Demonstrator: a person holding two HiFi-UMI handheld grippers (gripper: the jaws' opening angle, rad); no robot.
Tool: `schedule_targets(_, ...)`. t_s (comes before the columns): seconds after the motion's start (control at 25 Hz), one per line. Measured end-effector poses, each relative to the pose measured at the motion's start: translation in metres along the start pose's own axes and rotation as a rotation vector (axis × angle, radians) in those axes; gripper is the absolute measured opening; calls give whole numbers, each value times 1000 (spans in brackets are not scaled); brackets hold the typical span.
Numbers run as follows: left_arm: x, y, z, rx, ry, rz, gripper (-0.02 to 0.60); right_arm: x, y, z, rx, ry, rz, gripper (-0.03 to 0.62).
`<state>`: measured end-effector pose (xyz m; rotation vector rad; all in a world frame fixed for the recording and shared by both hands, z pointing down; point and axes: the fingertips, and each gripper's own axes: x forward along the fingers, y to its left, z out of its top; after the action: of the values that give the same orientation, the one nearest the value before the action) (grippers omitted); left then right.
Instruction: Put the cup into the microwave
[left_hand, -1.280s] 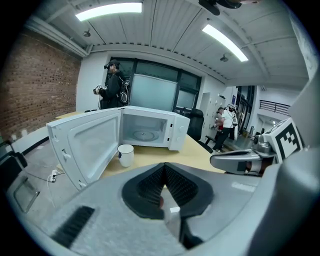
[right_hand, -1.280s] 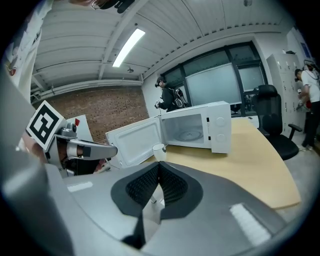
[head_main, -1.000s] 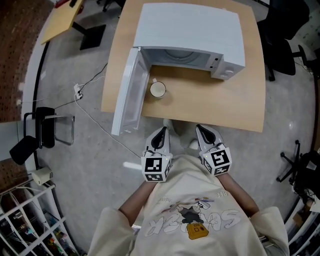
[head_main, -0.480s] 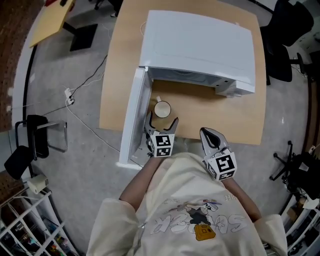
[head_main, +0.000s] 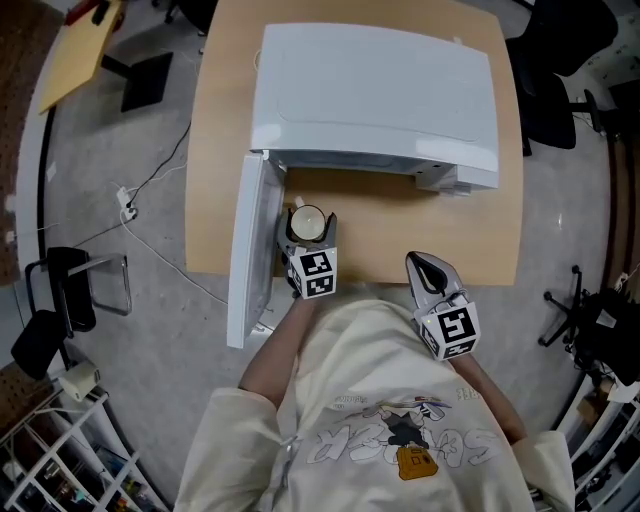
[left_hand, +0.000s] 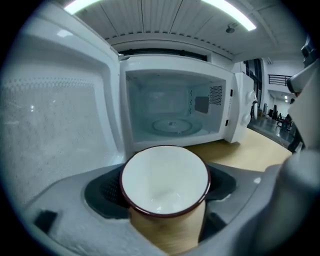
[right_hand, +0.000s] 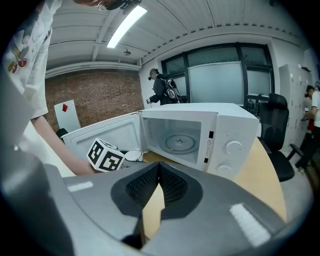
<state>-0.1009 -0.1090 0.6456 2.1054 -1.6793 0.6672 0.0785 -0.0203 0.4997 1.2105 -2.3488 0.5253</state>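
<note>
Here the cup (head_main: 307, 222) stands upright on the worktop (head_main: 400, 225), just near of the microwave (head_main: 375, 90) and just right of its door (head_main: 248, 250), which is swung fully open. The left tongs (head_main: 309, 245) have their jaws apart around the cup, a dark pad on either side of its wall. I see no firm pinch yet, and the cup looks to rest on the worktop. The right tongs (head_main: 428, 272) hang at the near edge, to the right, with jaws pressed together and nothing between them.

The cup looks empty, with a white glazed inside and a dark rim, so it is probably light, stiff and somewhat slippery. It seems to narrow downward, so a grip low on the wall might slide. I would close on the wall just under the rim, squarely from both sides, and keep it level on the way in to the glass turntable (left_hand: 172, 125).
</note>
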Motion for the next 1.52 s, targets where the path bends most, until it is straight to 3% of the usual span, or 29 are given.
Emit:
schedule_targets(0.2, -4, -18, 73, -14, -99, -42, 408, -1, -14, 3, 45, -25, -31, 6)
schedule_targets(0.44, 44, -25, 134, 40, -189, -45, 408, -8, -14, 2, 57, -28, -62, 6)
schedule_targets(0.92, 123, -8, 155, 36, -201, -12, 408, -42, -43, -20, 146, -6, -266, 6)
schedule_targets(1.2, 142, -8, 162, 59, -229, -39, 413, -40, -46, -20, 155, -2, -279, 6)
schedule_targets(1.28, 139, -9, 159, 61, -222, -47, 461, -38, -45, -19, 154, -4, -272, 6)
schedule_targets(1.52, 93, -21, 136, 30, -173, -105, 485, -29, -47, -9, 137, -38, -243, 6)
